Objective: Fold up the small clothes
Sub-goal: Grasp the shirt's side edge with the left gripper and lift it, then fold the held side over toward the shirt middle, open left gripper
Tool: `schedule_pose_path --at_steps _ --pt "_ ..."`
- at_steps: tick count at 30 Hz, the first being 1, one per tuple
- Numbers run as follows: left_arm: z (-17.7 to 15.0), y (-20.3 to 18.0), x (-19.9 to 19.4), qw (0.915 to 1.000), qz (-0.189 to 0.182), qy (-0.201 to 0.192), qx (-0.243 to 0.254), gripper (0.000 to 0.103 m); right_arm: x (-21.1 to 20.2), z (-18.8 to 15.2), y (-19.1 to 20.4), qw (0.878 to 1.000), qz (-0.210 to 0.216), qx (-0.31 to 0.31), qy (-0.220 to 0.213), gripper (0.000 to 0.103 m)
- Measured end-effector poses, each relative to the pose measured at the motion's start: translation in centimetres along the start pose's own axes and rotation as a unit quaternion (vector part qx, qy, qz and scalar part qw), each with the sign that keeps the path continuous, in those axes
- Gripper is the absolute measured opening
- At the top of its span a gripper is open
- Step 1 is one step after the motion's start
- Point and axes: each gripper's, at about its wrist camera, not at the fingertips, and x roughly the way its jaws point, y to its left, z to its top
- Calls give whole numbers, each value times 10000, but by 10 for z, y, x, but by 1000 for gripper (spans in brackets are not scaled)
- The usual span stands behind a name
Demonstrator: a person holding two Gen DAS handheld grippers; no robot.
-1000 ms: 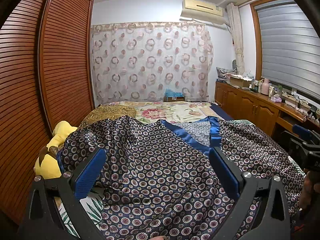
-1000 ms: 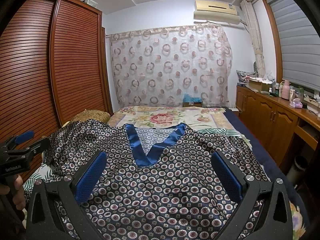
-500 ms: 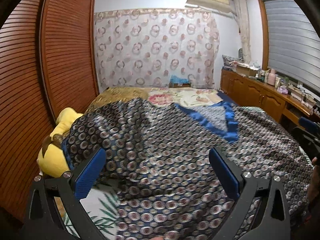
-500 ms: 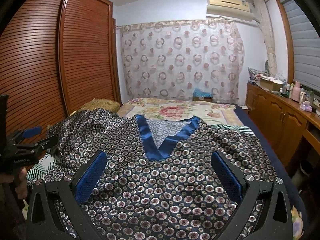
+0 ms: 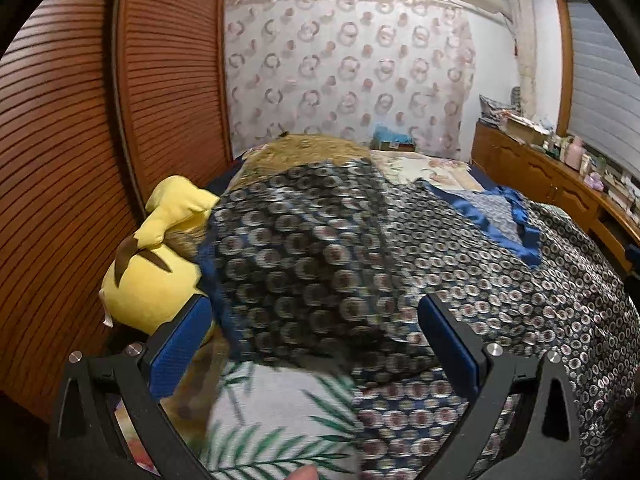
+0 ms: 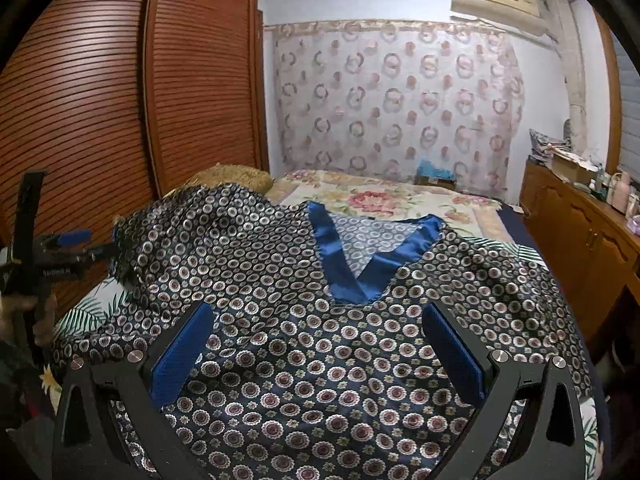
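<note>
On the bed (image 6: 404, 196) the patterned top (image 6: 304, 320) lies spread flat, neckline far, probably ready for folding. Right gripper (image 6: 318, 354) hovers wide over it; left gripper (image 5: 316, 346), also wide and empty, faces the left sleeve (image 5: 296, 264).

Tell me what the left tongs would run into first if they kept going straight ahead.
Most likely the raised fold of the patterned garment, which fills the gap ahead of the open left tongs. The yellow plush toy sits off to their left side. Depth is blurred, so contact distance is uncertain.
</note>
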Motion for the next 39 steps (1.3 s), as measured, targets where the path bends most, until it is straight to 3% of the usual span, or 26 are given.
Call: schedule_pose_path --at_steps 6,11,15,17,27,30,32,35,39 --pt "0 27 14 9998 -62 190 -65 103 19 -2 5 9995 199 -123 198 103" --pt "3 44 35 9981 -262 531 -146 80 29 1 9 9989 290 -175 312 103" --pt "7 58 45 9958 -481 710 -333 75 37 4 10 9982 418 -166 397 103" --pt "10 63 48 9949 -562 737 -388 68 40 5 11 9980 436 -178 418 103" --pt "3 76 77 9879 -864 1102 -668 62 48 2 17 9969 559 -197 521 103" --pt "2 76 73 9875 -1004 1020 -656 40 49 1 16 9969 547 -195 529 103" --pt "2 76 71 9876 -1040 1008 -600 20 48 1 15 9970 554 -167 524 103" --pt "5 75 62 9891 -1077 889 -466 6 46 0 13 9971 537 -114 525 103" --pt "15 73 40 9918 -1082 529 -423 4 44 -2 9 9974 504 -43 510 103"
